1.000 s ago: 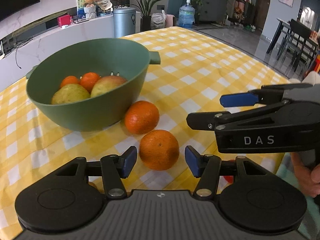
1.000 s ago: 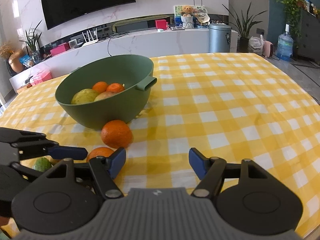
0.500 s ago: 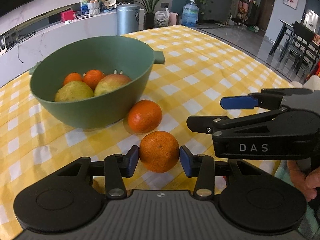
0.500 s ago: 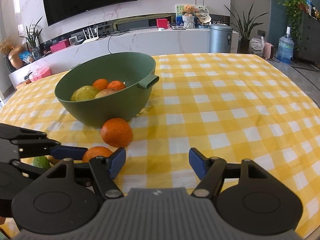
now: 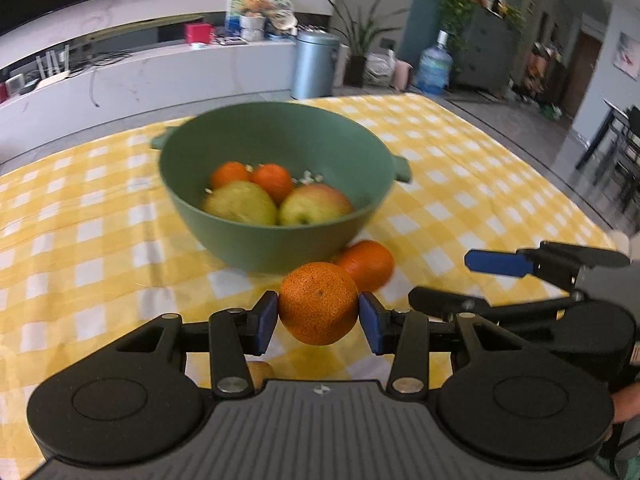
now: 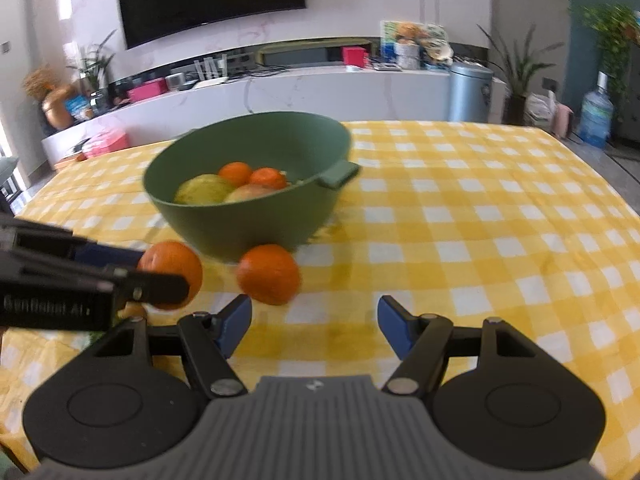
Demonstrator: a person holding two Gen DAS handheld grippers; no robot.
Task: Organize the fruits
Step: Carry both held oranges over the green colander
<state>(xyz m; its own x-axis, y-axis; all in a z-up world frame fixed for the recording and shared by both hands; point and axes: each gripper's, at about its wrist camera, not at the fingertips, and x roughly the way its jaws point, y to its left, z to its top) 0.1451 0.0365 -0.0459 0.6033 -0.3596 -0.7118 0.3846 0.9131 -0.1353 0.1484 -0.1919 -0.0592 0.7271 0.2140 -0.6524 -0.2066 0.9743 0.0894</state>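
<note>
My left gripper (image 5: pixel 318 317) is shut on an orange (image 5: pixel 318 302), both blue pads pressing its sides, and the fruit hangs a little above the cloth. A second orange (image 5: pixel 368 264) lies on the table just behind it, against the foot of the green bowl (image 5: pixel 276 248). The bowl holds two small oranges, a yellow-green pear (image 5: pixel 240 204) and an apple (image 5: pixel 314 208). In the right wrist view the held orange (image 6: pixel 172 268) shows at the left in the left gripper's fingers (image 6: pixel 160 282), and the loose orange (image 6: pixel 268 274) sits ahead of my right gripper (image 6: pixel 314 324), which is open with nothing between its pads.
A yellow and white checked cloth (image 6: pixel 480 240) covers the table, whose far edge drops off at the right. A small tan object (image 5: pixel 260 370) peeks out under the left gripper. A white sideboard, a metal bin and plants stand beyond the table.
The left gripper shut on the near orange and lifted it off the cloth toward the bowl. The right gripper stayed open, its view shifting slightly.
</note>
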